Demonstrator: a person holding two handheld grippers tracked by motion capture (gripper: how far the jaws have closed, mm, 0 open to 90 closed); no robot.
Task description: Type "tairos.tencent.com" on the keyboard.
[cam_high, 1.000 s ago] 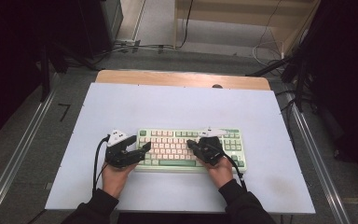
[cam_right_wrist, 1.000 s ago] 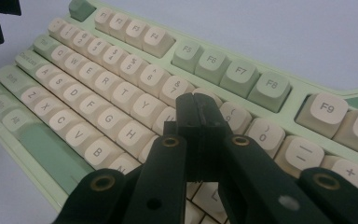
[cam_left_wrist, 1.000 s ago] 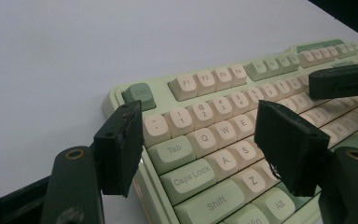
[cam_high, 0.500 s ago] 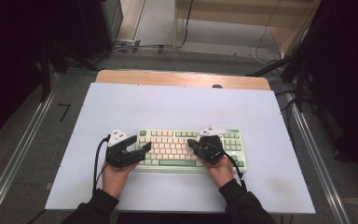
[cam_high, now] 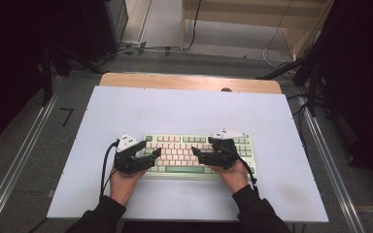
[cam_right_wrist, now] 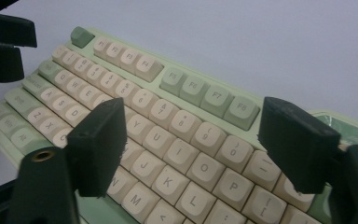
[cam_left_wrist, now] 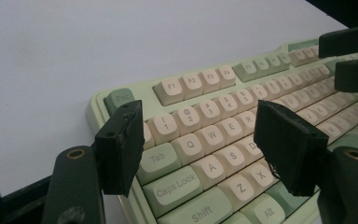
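Note:
A pale green keyboard (cam_high: 179, 145) with cream keys lies on the white table near the front edge. My left gripper (cam_high: 156, 154) hovers over its left end and points right. It is open, with the Q, A and Z keys (cam_left_wrist: 203, 140) under the gap. My right gripper (cam_high: 196, 154) hovers over the right half and points left. Its jaws have just been opening and now stand open above the U, I and K keys (cam_right_wrist: 198, 140), with nothing held. Each gripper view shows the other gripper's tips: the right one (cam_left_wrist: 349, 58) and the left one (cam_right_wrist: 4, 46).
The white tabletop (cam_high: 184, 107) stretches bare behind the keyboard to a wooden strip (cam_high: 184, 81) at the far edge. Metal rails (cam_high: 24, 155) run along both sides of the table. Cables (cam_high: 141, 48) lie on the floor beyond.
The right gripper's jaws have parted over the keys. Both hands stay where they were.

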